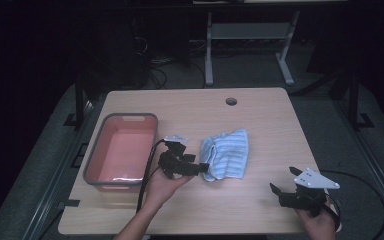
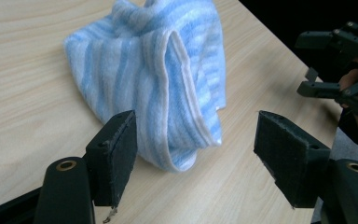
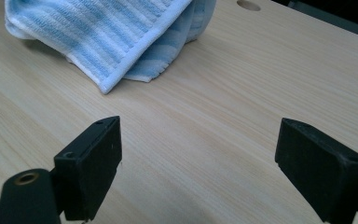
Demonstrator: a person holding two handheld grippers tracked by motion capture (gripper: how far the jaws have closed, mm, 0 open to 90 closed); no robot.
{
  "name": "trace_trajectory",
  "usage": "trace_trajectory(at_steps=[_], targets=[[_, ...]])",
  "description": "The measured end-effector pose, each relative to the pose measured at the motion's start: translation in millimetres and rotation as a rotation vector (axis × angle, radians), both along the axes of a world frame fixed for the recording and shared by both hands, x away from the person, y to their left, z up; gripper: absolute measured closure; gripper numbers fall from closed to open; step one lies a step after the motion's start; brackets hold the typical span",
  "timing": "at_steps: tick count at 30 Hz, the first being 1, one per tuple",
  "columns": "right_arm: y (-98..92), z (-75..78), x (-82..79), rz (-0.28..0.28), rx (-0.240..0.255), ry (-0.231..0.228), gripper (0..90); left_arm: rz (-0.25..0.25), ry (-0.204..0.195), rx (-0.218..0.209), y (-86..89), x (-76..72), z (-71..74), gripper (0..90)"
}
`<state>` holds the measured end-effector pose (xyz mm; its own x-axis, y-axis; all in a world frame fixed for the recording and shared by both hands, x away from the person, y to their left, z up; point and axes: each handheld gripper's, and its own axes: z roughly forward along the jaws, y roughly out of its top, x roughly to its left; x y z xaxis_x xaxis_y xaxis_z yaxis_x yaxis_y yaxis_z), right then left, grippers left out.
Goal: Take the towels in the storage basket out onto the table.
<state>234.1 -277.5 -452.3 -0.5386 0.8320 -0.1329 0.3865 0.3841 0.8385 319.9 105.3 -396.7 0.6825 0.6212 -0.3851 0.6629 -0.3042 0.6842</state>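
One striped towel (image 1: 226,154) lies crumpled, long axis toward far edge.

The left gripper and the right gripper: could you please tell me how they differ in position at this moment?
The left gripper sits at the edge of the crumpled blue-and-white striped towel, its jaws either side of a fold; the right gripper stands apart from it, over bare light wooden table. The left is beside the grey-rimmed pink plastic bin; the right is near the table's front right corner. Both are open.
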Motion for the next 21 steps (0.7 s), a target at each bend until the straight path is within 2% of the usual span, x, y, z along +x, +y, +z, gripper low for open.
trace_trajectory(at_steps=[6, 21], targets=[[0.4, -0.4, 0.1, 0.000, -0.002, 0.004, 14.2, 0.006, 0.000, -0.017, 3.8, -4.5, -5.2, 29.3], [2.2, -1.5, 0.5, 0.003, -0.006, 0.010, 14.1, -0.010, -0.006, -0.006, 8.0, -20.1, -14.0, 28.7]])
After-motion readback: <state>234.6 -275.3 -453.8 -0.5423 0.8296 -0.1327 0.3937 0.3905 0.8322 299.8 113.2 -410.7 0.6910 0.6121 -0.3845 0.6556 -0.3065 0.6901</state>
